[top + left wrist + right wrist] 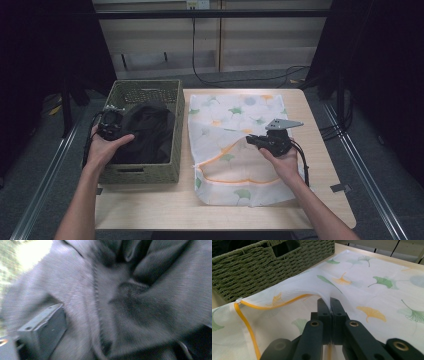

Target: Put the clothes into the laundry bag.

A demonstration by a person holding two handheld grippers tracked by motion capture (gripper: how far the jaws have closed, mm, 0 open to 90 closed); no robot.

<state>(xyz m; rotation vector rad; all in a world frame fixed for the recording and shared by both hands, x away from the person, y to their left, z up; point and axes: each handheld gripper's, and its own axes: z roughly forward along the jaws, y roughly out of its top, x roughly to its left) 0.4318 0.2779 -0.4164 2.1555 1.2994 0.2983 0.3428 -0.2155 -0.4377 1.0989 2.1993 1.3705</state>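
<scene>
Mesh bag [235, 150] edge is clamped in your right tool [330, 305]; your left tool [111, 124], jaws apart, meets dark cloth [147, 132] in the basket [145, 90].

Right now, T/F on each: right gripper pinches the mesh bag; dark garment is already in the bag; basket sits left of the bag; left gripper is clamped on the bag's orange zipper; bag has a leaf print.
1. The right gripper is shut on the mesh laundry bag. True: its jaws pinch a raised fold of mesh.
2. The dark garment lies inside the bag. False: it is in the woven basket.
3. The basket sits left of the bag in the high view. True.
4. The left gripper is clamped on the orange zipper. False: it is at the basket, jaws open against the garment.
5. The bag has a green and orange leaf print. True.
</scene>
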